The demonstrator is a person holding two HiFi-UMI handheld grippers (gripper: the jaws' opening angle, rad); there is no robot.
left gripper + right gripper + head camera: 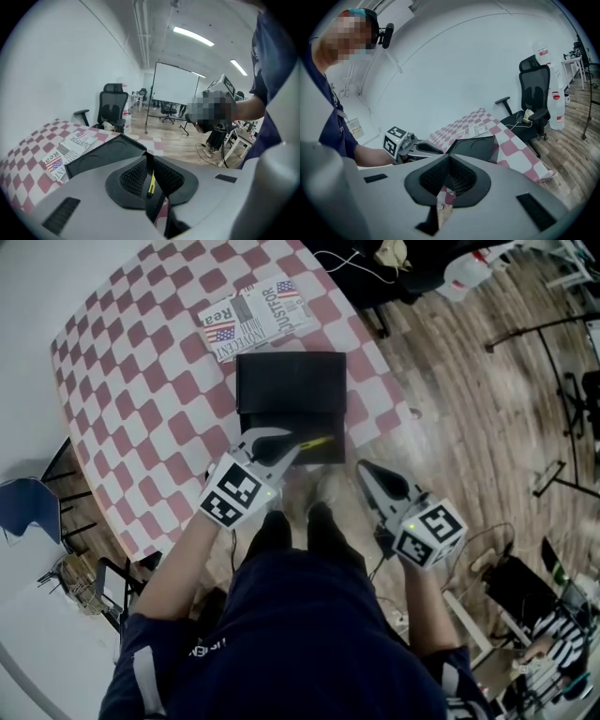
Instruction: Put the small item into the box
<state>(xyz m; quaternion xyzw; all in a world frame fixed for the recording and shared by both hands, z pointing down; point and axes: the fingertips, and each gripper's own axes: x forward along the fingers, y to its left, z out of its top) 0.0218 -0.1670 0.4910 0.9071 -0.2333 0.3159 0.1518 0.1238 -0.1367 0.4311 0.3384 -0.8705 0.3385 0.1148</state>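
Right claw [449, 176]: clenched on nothing; we hold it low, off the near edge of the red-and-white checked bench [141, 409], to the right of the left claw.
Left claw [150, 180]: grasping the thin yellow stick-like item [151, 183] between its pads.
Item: it juts forward from the left claw's tips, over the near rim of the box.
Flat black open box [291, 390]: straight ahead of the left claw, on the bench.
Progress: we judge the pickup done; lowering and releasing inside the box remain.
Printed paper [255, 317]: beyond the box, farthest from both claws.
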